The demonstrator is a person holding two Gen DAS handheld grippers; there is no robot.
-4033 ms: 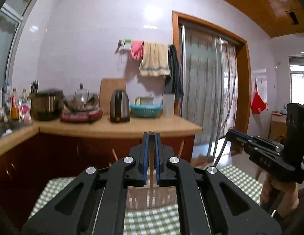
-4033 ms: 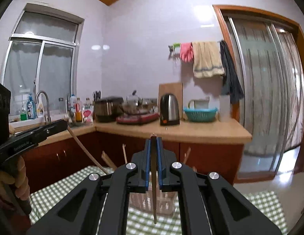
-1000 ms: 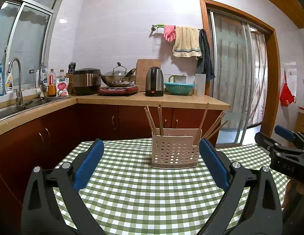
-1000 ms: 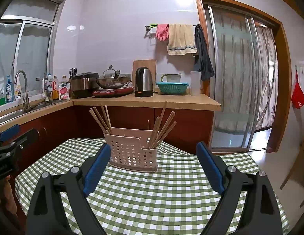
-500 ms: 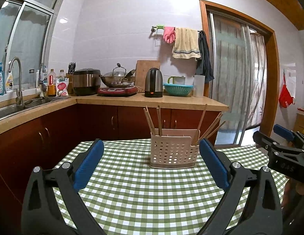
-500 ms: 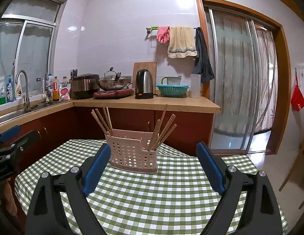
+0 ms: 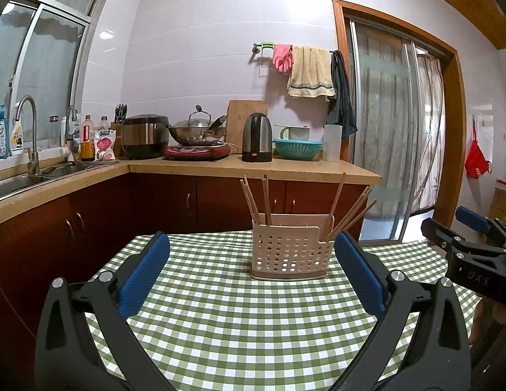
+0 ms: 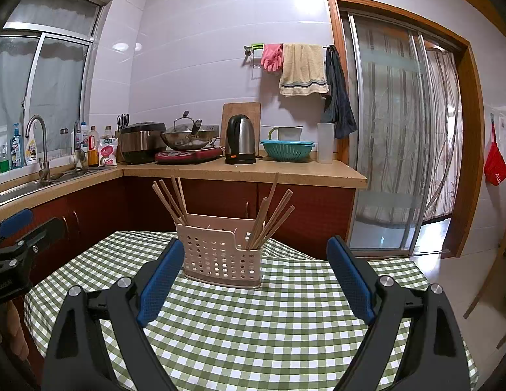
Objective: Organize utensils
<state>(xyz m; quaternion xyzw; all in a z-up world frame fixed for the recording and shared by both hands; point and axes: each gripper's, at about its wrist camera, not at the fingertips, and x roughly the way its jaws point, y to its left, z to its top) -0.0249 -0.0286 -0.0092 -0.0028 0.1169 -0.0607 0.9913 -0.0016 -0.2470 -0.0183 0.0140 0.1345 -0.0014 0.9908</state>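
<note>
Left wrist view: left gripper, jaws spread wide, nothing held. Perforated utensil holder with chopsticks, on checked tabletop, at 12 o'clock.

Right wrist view: right gripper, jaws wide, nothing held. Utensil holder at 11 o'clock.

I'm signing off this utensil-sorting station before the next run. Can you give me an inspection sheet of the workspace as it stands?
Surface: table under a green checked cloth, rumpled at the far right edge.
Job's things: perforated holder upright on the cloth; chopsticks lean in its left end, more chopsticks in its right.
Clutter: nothing seen on the cloth.
Grippers: left gripper and right gripper both open, empty, short of the holder.
Cables: nothing seen.
Surroundings: counter with kettle and wok; sink left.
</note>
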